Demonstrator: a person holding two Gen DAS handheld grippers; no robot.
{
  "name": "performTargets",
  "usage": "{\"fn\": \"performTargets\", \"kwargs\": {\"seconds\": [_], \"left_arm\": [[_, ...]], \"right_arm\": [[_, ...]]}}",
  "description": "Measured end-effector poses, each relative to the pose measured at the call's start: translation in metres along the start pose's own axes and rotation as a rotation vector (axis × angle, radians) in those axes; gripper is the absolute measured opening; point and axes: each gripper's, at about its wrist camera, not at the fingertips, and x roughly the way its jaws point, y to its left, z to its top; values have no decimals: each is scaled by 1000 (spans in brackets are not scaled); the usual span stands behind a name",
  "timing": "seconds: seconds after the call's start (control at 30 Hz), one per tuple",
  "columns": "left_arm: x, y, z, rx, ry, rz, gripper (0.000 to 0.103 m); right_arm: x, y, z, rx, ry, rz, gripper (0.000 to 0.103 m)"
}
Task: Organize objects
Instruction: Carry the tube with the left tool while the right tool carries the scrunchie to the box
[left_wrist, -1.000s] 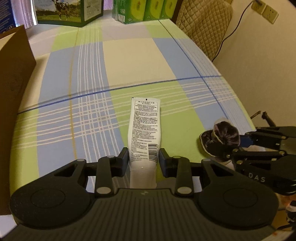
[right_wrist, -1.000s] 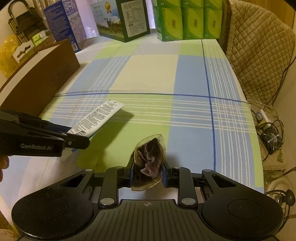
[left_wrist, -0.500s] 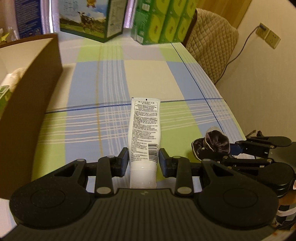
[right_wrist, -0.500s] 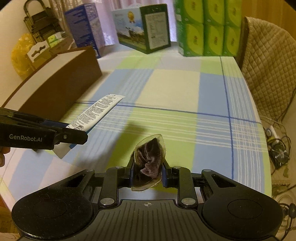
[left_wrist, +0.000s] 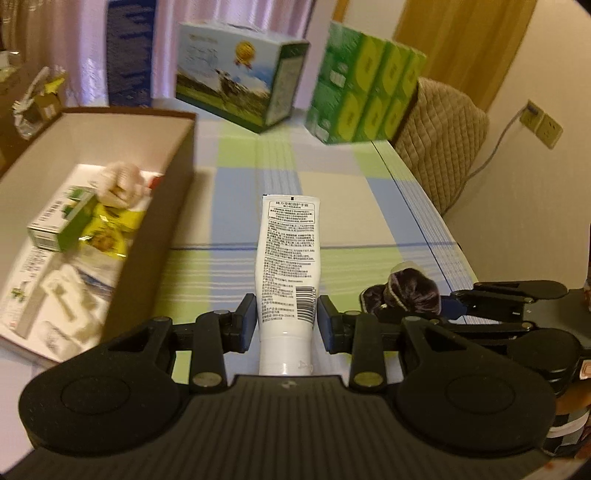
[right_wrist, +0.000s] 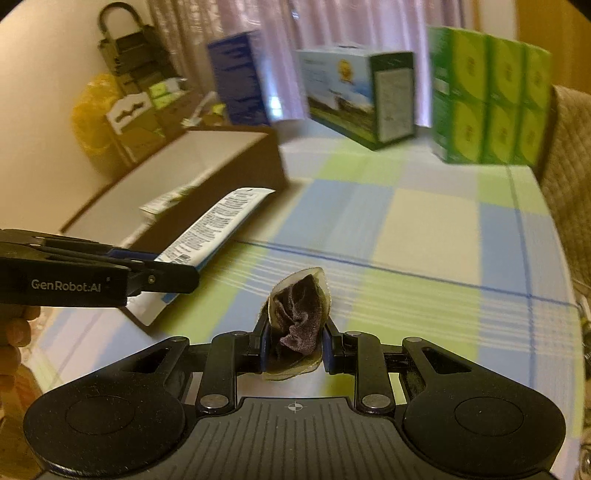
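Observation:
A white printed tube is held in the air by its cap end, my left gripper shut on it; the right wrist view shows the tube sticking out of the left gripper at the left. My right gripper is shut on a dark crumpled cloth bundle in a clear wrapper. In the left wrist view that bundle and the right gripper are at the right. A brown open box lies left of the tube, its interior white.
The box holds a green carton, yellow packets and white items. At the back of the plaid tablecloth stand a cow-print carton, green tissue packs and a blue box. A quilted chair is right; a hand grips the left tool.
Both grippers have risen and swung left toward the brown box with their loads. The box interior now shows in the left wrist view, and the back cartons look closer.

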Motion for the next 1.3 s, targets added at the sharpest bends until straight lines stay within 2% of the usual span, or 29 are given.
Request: {"fn": "performTargets", "kwargs": {"seconds": [0.33, 0.57, 0.8, 1.07, 1.3], "left_arm": [[-46, 70, 3, -58, -68, 80, 30], [-62, 120, 8, -73, -90, 125, 30], [-61, 164, 17, -63, -91, 159, 30], [-42, 204, 31, -41, -64, 193, 30], [-18, 228, 47, -11, -31, 224, 30]], "right_arm": [[30, 79, 36, -91, -40, 119, 24], [59, 129, 61, -140, -58, 157, 24], [94, 159, 82, -150, -54, 133, 24], [129, 162, 102, -126, -38, 56, 24], [154, 160, 114, -108, -19, 22, 24]]}}
